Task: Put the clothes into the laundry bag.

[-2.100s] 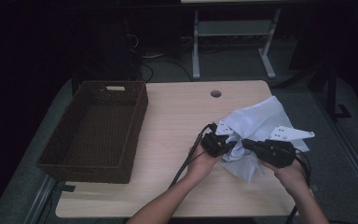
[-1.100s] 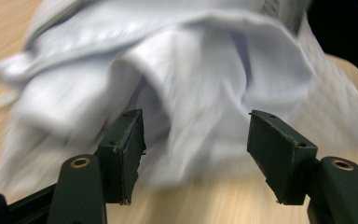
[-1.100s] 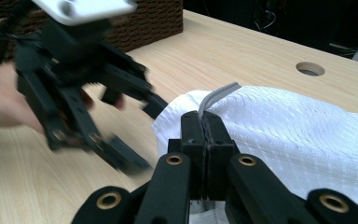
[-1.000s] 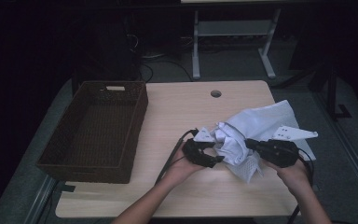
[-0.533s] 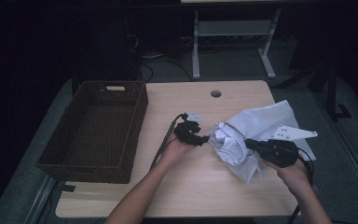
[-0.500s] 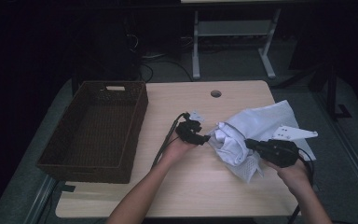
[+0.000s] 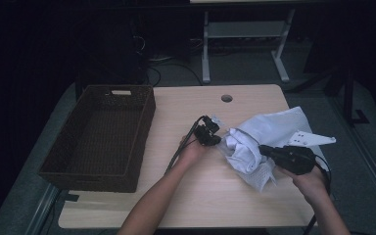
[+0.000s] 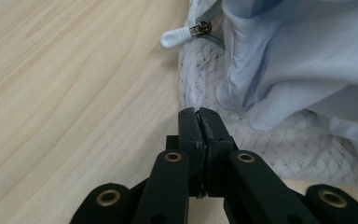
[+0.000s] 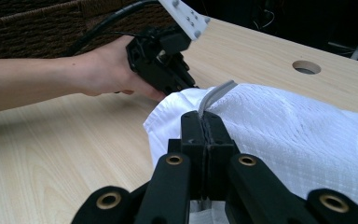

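A white garment [image 7: 269, 132] lies crumpled on the right half of the wooden table [image 7: 200, 196]. My left gripper [image 7: 218, 140] sits at the garment's left edge. Its jaws have just been closing and now stand shut on the mesh hem [image 8: 191, 100], with a white zipper pull [image 8: 179, 36] just beyond. In the right gripper view, the left gripper [image 9: 190, 85] touches the cloth's edge [image 9: 168, 116]. My right gripper [image 7: 263, 150] is shut on the garment [image 9: 284, 130], and a grey strip [image 9: 214, 93] of it rises from between the jaws.
A dark wicker basket [image 7: 142, 122] stands on the left part of the table. A round cable hole [image 7: 226, 98] sits near the far edge. Cables trail from both grippers. Bare wood lies between the basket and the garment and along the near edge.
My left gripper moved away from the near side toward the far side of the table, reached the garment's left edge and shut there. The right gripper stayed where it was.
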Available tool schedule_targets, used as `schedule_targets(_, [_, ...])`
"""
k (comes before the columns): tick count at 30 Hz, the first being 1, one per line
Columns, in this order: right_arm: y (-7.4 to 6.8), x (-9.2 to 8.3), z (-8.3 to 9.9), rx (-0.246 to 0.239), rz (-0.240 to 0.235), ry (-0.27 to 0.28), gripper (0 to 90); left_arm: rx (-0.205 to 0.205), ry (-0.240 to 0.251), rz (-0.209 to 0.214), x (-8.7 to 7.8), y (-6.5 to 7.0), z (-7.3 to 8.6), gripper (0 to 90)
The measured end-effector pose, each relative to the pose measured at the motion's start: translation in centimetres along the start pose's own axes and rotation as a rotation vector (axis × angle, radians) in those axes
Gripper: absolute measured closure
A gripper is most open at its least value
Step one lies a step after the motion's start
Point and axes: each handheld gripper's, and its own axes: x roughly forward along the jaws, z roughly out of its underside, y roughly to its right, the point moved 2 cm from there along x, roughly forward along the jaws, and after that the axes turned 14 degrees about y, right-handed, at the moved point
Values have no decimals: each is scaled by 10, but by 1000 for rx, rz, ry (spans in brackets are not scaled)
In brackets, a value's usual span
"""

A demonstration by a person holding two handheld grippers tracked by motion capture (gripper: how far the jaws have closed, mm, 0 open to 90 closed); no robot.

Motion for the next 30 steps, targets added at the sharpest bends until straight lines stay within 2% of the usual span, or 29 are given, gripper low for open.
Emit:
schedule_targets(3, [2,3,-1,-5,6,-2,887,-25,33,1,-15,0,2,890])
schedule_targets(6, [6,7,-3,-8,16,-7,886,-30,57,-5,-36,1,6,890])
schedule_targets(12, [11,23,-10,-16,22,-15,887,-40,106,-15,-80,5,21,890])
schedule_targets(17, [13,40,-15,-27,24,-31,886,-75,153,-19,-112,12,38,890])
schedule_targets(20, [16,51,-17,-35,29,-40,886,-91,178,-1,-130,21,48,890])
schedule_targets(24, [25,71,-18,-41,45,-78,886,-88,186,21,-145,35,58,889])
schedule_targets(28, [36,86,-13,-39,73,-118,886,-100,186,70,-154,53,69,888])
schedule_targets(30, [40,89,-9,-21,71,-125,883,-99,184,87,-155,60,73,888])
